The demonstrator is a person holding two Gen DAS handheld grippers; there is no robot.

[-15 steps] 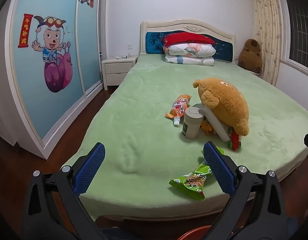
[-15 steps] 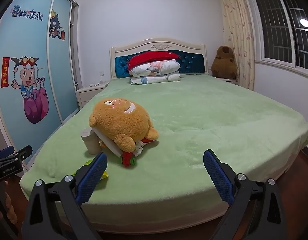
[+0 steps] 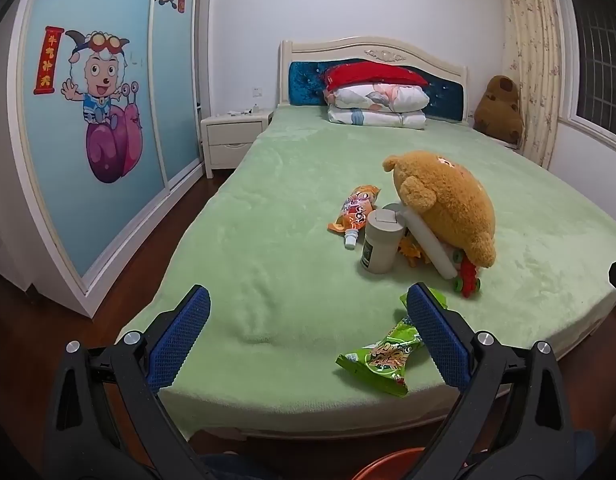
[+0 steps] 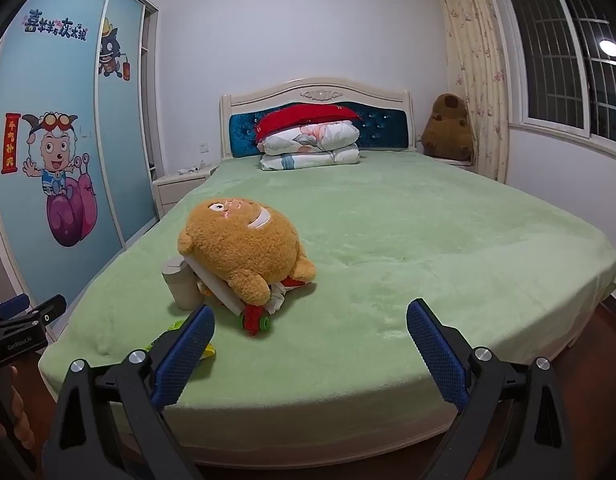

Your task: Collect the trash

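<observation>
Both grippers are held off the foot edge of the bed point(image 3: 268, 392), angled somewhat downward over the green blanket.

Left gripper point(image 3: 308, 336): jaws spread wide, nothing between the blue pads, released. Its right finger point(image 3: 436, 340) overlaps the green snack wrapper point(image 3: 378, 360) in the left wrist view, but no contact can be made out. The wrapper lies flat near the foot edge of the bed, toward the right-hand side of that view.

Right gripper point(image 4: 310, 344): jaws likewise wide apart and empty. It sits further right along the foot edge; the left gripper's body shows at the left border of the right wrist view, with a hand point(image 4: 18, 412) wrapped on its grip (only fingers visible).

Other trash candidates, left wrist view: an orange drink pouch point(image 3: 356, 212) with a white cap, lying flat mid-bed; a beige cylindrical container point(image 3: 382, 240) upright just beside it, touching a white tube point(image 3: 426, 240) that slants under the plush toy point(image 3: 444, 204). The plush rests on top of the tube and a red-and-green toy point(image 3: 466, 278); something orange is wedged beneath, too hidden to identify.

Head end: folded bedding with a red pillow point(image 4: 308, 120) on top against the headboard. A brown plush point(image 4: 448, 128) sits off the far right corner. An orange rim point(image 3: 388, 464) shows at the bottom edge, below the left gripper.
</observation>
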